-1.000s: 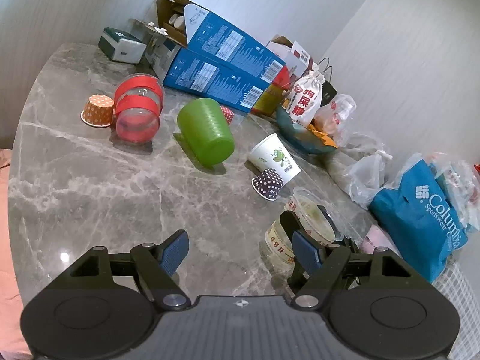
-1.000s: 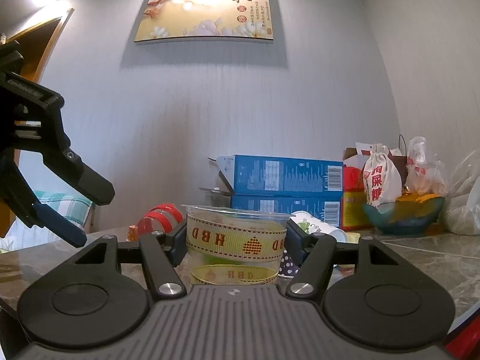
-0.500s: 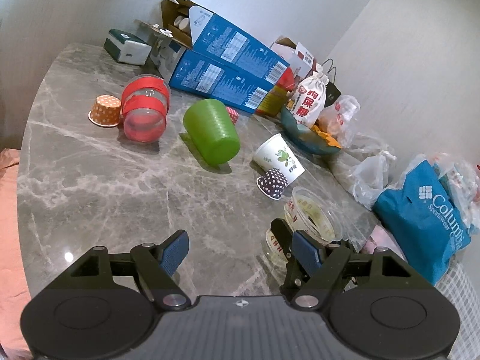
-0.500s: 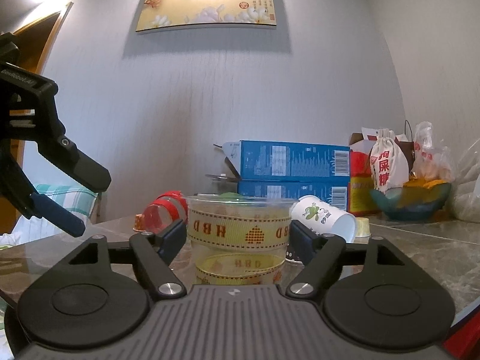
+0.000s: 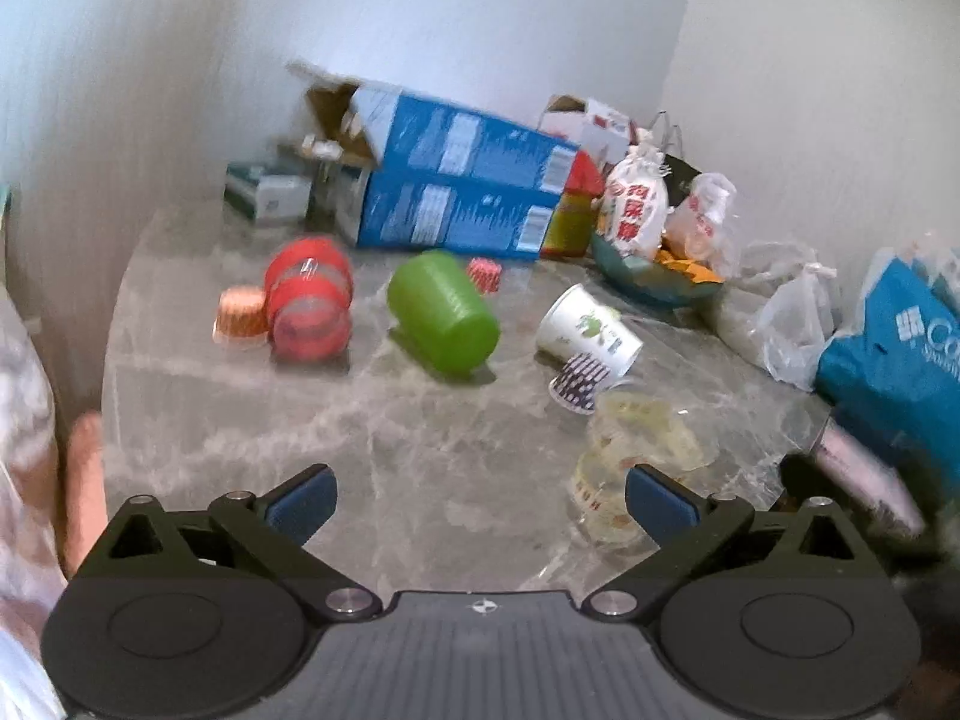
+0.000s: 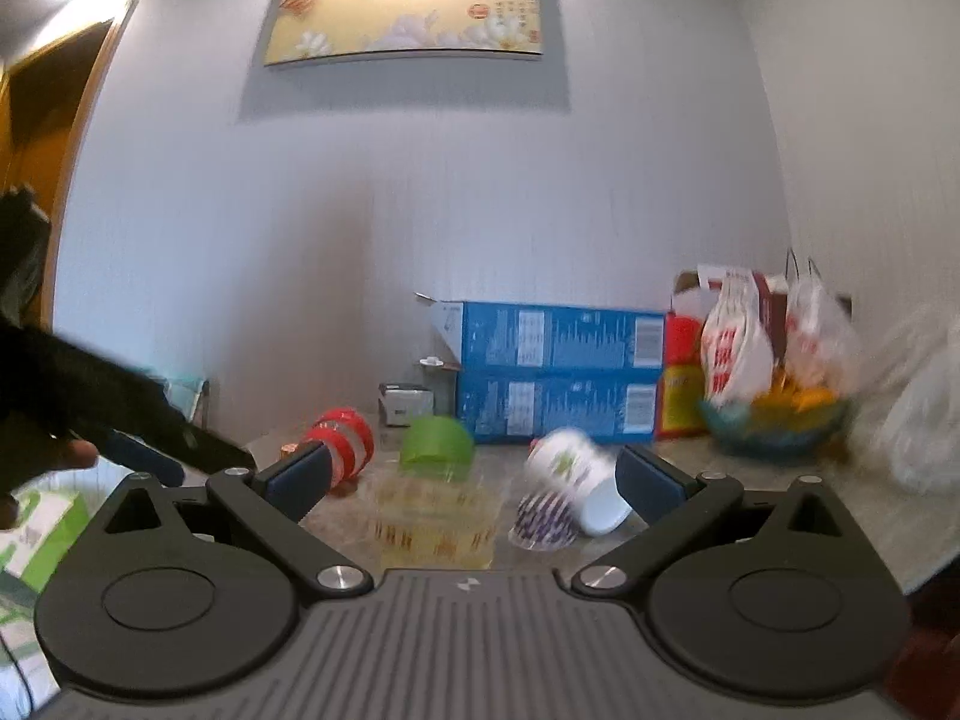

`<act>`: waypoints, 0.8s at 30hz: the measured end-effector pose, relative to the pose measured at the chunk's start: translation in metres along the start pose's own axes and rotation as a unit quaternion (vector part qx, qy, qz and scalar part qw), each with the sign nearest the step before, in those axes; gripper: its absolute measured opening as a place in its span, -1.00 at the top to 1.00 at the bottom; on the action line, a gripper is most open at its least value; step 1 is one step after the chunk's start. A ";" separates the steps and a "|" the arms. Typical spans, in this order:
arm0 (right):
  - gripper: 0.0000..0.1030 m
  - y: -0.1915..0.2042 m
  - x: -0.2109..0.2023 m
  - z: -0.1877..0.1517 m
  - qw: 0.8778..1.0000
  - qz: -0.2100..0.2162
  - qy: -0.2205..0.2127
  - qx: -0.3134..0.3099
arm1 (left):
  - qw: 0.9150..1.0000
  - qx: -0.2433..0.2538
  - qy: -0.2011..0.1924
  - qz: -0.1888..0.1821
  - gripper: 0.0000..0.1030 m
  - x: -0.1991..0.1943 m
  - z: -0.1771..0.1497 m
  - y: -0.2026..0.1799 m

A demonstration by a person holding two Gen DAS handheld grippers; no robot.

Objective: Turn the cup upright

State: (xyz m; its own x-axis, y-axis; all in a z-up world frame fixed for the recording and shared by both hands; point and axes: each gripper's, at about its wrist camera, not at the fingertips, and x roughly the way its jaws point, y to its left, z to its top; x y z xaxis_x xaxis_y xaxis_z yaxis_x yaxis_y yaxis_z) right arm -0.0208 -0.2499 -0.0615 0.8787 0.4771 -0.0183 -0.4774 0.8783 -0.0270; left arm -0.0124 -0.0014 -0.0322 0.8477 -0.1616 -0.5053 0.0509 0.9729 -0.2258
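Clear plastic cup with yellow bands (image 6: 435,519) upright on grey marble table (image 5: 420,456), free between spread right gripper (image 6: 471,480) fingers; left gripper (image 5: 480,501) spread, empty.

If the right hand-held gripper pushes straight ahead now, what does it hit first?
Most likely the clear HBD-banded cup, standing upright on the table right ahead of the open right hand-held gripper. The green cup lies behind it. Motion blur makes depth uncertain.
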 end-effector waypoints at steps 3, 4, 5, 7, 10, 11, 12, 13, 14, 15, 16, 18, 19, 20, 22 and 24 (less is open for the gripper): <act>-0.98 -0.005 -0.002 0.044 0.997 -0.021 0.077 0.022 | 0.999 0.032 0.004 0.008 -1.00 -0.010 0.011 -0.023; -0.98 -0.009 -0.001 0.059 0.992 -0.026 0.112 0.043 | 0.999 0.036 0.006 0.007 -1.00 -0.013 0.014 -0.029; -0.98 -0.014 0.001 0.069 0.988 -0.025 0.139 0.058 | 0.999 0.039 0.006 0.003 -1.00 -0.017 0.017 -0.034; -0.98 -0.027 0.001 0.084 0.980 0.000 0.173 0.101 | 0.999 0.042 0.002 -0.006 -1.00 -0.025 0.023 -0.044; -0.98 -0.040 0.000 0.089 0.974 0.002 0.188 0.130 | 0.999 0.043 0.015 0.000 -1.00 -0.027 0.030 -0.055; -0.98 -0.042 0.001 0.088 0.974 -0.005 0.191 0.125 | 0.999 0.041 0.018 0.003 -1.00 -0.027 0.032 -0.057; -0.98 -0.044 0.004 0.085 0.973 -0.013 0.198 0.122 | 0.999 0.040 0.020 0.006 -1.00 -0.025 0.034 -0.058; -0.98 -0.046 0.007 0.082 0.971 -0.013 0.204 0.123 | 0.999 0.040 0.026 0.012 -1.00 -0.023 0.037 -0.059; -0.98 -0.048 0.011 0.080 0.969 -0.009 0.210 0.126 | 0.999 0.041 0.032 0.016 -1.00 -0.020 0.039 -0.060; -0.98 -0.050 0.014 0.076 0.967 -0.007 0.216 0.132 | 0.998 0.040 0.039 0.022 -1.00 -0.017 0.041 -0.060; -0.98 -0.051 0.016 0.074 0.965 -0.006 0.223 0.137 | 0.998 0.038 0.043 0.025 -1.00 -0.016 0.042 -0.060; -0.98 -0.051 0.019 0.071 0.963 -0.002 0.232 0.137 | 0.998 0.032 0.047 0.026 -1.00 -0.016 0.042 -0.059; -0.98 -0.050 0.020 0.070 0.962 0.000 0.235 0.137 | 0.998 0.030 0.049 0.026 -1.00 -0.016 0.042 -0.058; -0.98 -0.049 0.019 0.070 0.962 0.004 0.236 0.137 | 0.998 0.028 0.050 0.027 -1.00 -0.016 0.041 -0.058; -0.98 -0.049 0.018 0.072 0.961 0.008 0.239 0.137 | 0.997 0.029 0.057 0.032 -1.00 -0.015 0.039 -0.058; -0.98 -0.049 0.017 0.073 0.961 0.006 0.240 0.134 | 0.997 0.030 0.060 0.034 -1.00 -0.015 0.038 -0.059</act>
State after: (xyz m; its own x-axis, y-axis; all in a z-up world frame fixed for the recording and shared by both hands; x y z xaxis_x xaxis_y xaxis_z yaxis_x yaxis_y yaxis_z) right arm 0.0179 -0.2818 0.0123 0.7400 0.4731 -0.4781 -0.4125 0.8807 0.2328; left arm -0.0079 -0.0500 0.0208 0.7809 -0.1091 -0.6150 0.0295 0.9900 -0.1381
